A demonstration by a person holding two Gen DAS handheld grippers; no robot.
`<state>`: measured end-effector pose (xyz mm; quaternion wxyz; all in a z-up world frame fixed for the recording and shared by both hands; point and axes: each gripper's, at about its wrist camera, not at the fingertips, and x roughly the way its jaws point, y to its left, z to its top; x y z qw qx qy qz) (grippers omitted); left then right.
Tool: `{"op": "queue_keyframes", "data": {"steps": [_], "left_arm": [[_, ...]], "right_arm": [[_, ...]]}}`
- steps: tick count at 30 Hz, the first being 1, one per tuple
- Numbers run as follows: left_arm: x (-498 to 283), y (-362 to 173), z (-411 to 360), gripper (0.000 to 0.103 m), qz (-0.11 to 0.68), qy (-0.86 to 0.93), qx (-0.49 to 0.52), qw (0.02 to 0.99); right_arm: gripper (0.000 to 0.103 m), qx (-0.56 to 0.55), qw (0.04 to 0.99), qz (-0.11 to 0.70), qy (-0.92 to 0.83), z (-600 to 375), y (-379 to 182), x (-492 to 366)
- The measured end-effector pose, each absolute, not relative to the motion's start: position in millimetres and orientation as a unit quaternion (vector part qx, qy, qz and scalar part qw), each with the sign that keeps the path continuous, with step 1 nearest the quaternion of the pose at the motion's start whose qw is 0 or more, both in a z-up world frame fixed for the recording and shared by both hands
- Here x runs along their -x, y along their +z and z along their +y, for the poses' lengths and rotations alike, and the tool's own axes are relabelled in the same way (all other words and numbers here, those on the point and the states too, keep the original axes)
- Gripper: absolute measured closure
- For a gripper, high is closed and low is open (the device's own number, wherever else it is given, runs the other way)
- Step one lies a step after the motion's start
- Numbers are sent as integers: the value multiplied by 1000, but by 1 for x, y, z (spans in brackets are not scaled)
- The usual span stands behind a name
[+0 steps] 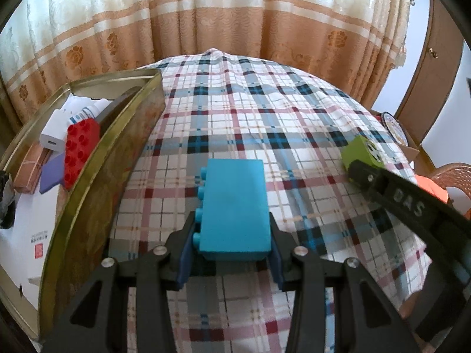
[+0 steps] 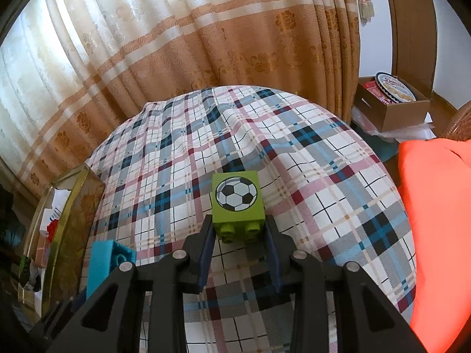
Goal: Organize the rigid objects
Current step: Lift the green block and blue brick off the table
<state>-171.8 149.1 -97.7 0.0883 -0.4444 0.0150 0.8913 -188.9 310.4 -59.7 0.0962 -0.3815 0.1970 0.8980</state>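
My left gripper (image 1: 232,232) is shut on a large blue building brick (image 1: 235,209), studs facing left, held over the plaid cloth (image 1: 250,108). My right gripper (image 2: 239,229) is shut on a green cube brick (image 2: 237,197) with a football picture on top and studs toward the camera. In the left wrist view the green cube brick (image 1: 360,153) and the right gripper's black arm show at the right. In the right wrist view the blue building brick (image 2: 103,261) shows at lower left. A gold metal tin (image 1: 117,158) stands at the left, holding a red brick (image 1: 79,150).
The tin also holds a white charger (image 1: 54,135), a small bottle (image 1: 88,111) and a purple piece (image 1: 53,173). A cardboard box (image 2: 397,108) with a round biscuit tin sits at the far right. An orange cloth (image 2: 435,220) lies right. Curtains hang behind.
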Motion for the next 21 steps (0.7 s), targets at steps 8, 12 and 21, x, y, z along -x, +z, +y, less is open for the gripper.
{"op": "queue_keyframes", "data": {"steps": [8, 12, 21], "left_arm": [[153, -86, 148, 61, 29, 901, 418, 111], [145, -85, 146, 61, 31, 900, 417, 122], [128, -62, 131, 61, 28, 915, 383, 123]], "right_arm": [[68, 360, 110, 188, 907, 306, -47, 172], [68, 360, 105, 193, 907, 302, -46, 161], [68, 326, 97, 184, 922, 289, -20, 130]]}}
